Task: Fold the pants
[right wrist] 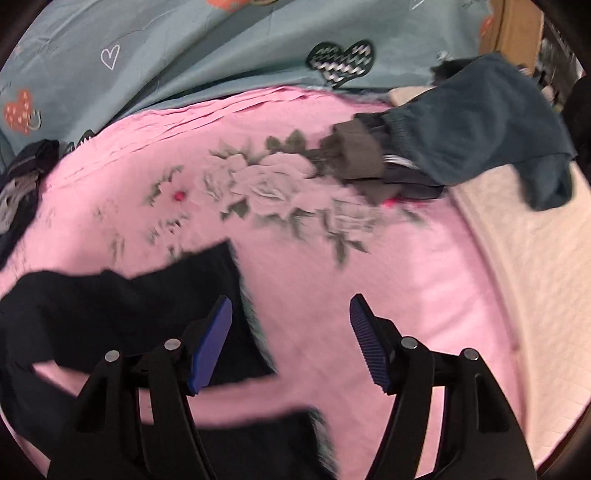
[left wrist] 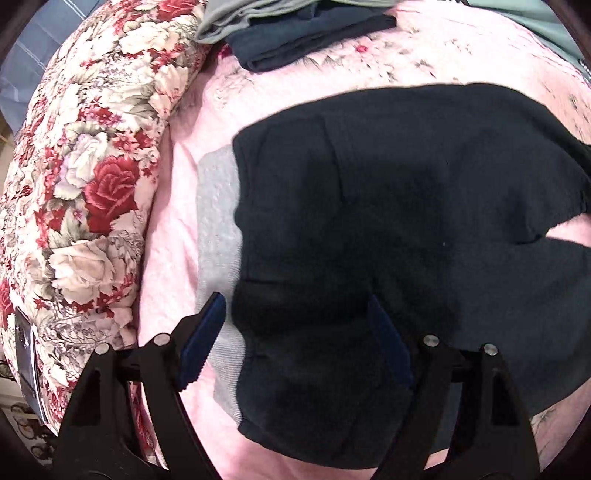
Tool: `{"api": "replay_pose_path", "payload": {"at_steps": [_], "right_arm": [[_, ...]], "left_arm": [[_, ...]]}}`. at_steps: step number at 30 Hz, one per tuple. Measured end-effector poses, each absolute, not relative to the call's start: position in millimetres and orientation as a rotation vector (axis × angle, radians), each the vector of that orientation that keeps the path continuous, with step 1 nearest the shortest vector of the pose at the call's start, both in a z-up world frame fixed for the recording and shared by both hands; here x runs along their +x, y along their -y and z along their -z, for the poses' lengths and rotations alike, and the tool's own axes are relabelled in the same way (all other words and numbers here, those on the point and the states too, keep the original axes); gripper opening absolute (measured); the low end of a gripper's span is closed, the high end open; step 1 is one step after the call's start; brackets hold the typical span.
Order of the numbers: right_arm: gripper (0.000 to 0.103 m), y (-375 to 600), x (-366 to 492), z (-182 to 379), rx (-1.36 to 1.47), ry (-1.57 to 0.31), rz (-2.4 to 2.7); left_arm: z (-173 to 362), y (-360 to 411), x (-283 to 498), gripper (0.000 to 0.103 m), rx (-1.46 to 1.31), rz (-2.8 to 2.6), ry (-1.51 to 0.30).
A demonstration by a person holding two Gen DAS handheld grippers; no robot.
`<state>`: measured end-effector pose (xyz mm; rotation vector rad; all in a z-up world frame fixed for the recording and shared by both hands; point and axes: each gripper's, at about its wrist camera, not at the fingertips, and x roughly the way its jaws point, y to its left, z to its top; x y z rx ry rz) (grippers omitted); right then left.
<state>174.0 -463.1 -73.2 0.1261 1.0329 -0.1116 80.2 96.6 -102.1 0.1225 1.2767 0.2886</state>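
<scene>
Black pants [left wrist: 388, 229] lie spread on the pink bedsheet [left wrist: 177, 206], with a grey waistband lining [left wrist: 218, 221] showing along their left edge. My left gripper [left wrist: 295, 314] hangs open just above the waist end, nothing between its blue pads. In the right wrist view the two leg ends of the pants [right wrist: 122, 306] lie flat and apart at the lower left. My right gripper [right wrist: 291, 314] is open over the hem of the upper leg, its left pad [right wrist: 210, 347] above the black cloth and its right pad above bare pink sheet [right wrist: 424, 277].
A rolled floral quilt [left wrist: 85, 192] lies along the left. Folded dark blue and grey clothes [left wrist: 295, 33] sit at the far edge. In the right wrist view a heap of brown and teal garments [right wrist: 443, 140] lies far right, a teal heart-print cover [right wrist: 184, 55] behind.
</scene>
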Motion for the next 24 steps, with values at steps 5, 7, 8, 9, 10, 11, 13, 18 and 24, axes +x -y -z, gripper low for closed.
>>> {"api": "replay_pose_path", "payload": {"at_steps": [5, 7, 8, 9, 10, 11, 13, 18, 24], "right_arm": [[0.009, 430, 234, 106, 0.202, -1.163, 0.059], [0.005, 431, 242, 108, 0.198, -1.173, 0.099], [0.005, 433, 239, 95, 0.152, -1.11, 0.162], [0.005, 441, 233, 77, 0.127, -1.032, 0.231], [0.005, 447, 229, 69, 0.122, -0.993, 0.258], [0.008, 451, 228, 66, 0.108, -0.974, 0.295], [0.037, 451, 237, 88, 0.025, -1.015, 0.375], [0.058, 425, 231, 74, -0.11, -0.986, 0.425], [0.059, 322, 226, 45, -0.089, -0.939, -0.082]], "left_arm": [[93, -101, 83, 0.08, 0.114, -0.314, -1.27], [89, -102, 82, 0.08, 0.105, -0.319, -1.266], [89, -102, 82, 0.08, 0.107, -0.324, -1.264], [87, -103, 82, 0.08, 0.11, -0.328, -1.262], [87, -104, 82, 0.08, 0.114, -0.33, -1.259], [84, -104, 81, 0.08, 0.116, -0.333, -1.256], [81, -109, 83, 0.08, 0.112, -0.339, -1.235], [86, -118, 95, 0.08, 0.116, -0.353, -1.239], [81, -135, 108, 0.08, 0.102, -0.356, -1.207]]}}
